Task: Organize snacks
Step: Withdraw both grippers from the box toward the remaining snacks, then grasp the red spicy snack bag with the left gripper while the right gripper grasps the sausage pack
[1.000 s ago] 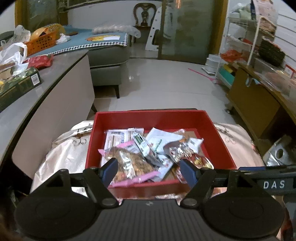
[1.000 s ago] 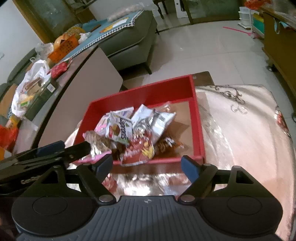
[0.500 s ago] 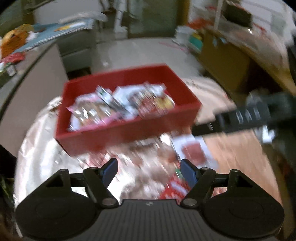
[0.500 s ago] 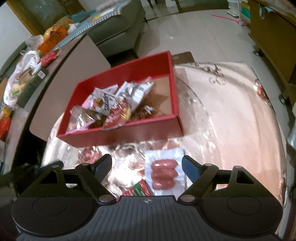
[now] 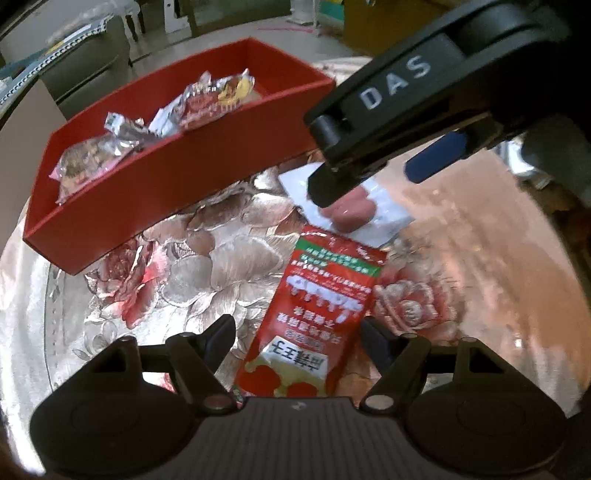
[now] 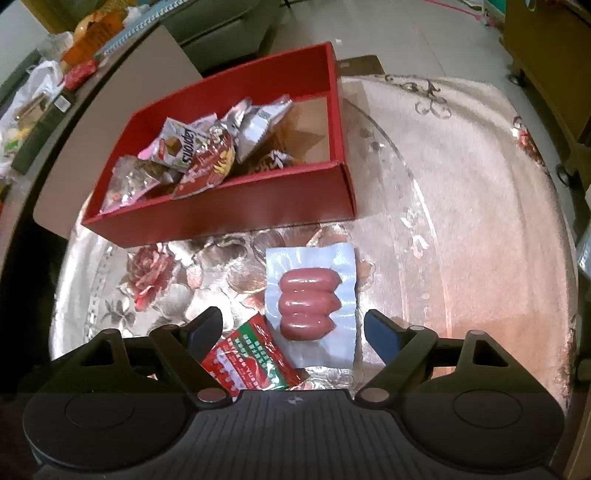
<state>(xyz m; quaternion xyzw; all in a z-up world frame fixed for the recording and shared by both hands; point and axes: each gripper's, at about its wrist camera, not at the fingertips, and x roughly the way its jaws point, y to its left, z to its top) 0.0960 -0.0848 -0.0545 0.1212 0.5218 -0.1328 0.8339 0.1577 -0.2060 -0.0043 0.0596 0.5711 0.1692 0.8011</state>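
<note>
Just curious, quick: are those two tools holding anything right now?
Left tool: open, empty, over red snack pouch.
Right tool: open, empty, over clear sausage pack.

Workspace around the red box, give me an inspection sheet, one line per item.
Surface: round table under a floral cloth with a clear cover.
Job's things: red box holding several snack packets; sausage pack and red sachet lie on the cloth outside it, edges overlapping.
Clutter: nothing seen on the table besides these.
Grippers: left tool open over the red sachet; right tool open over the sausage pack; neither holds anything.
Cables: nothing seen.
Surroundings: side counter with bags and boxes, grey sofa, wooden cabinet, tiled floor.
</note>
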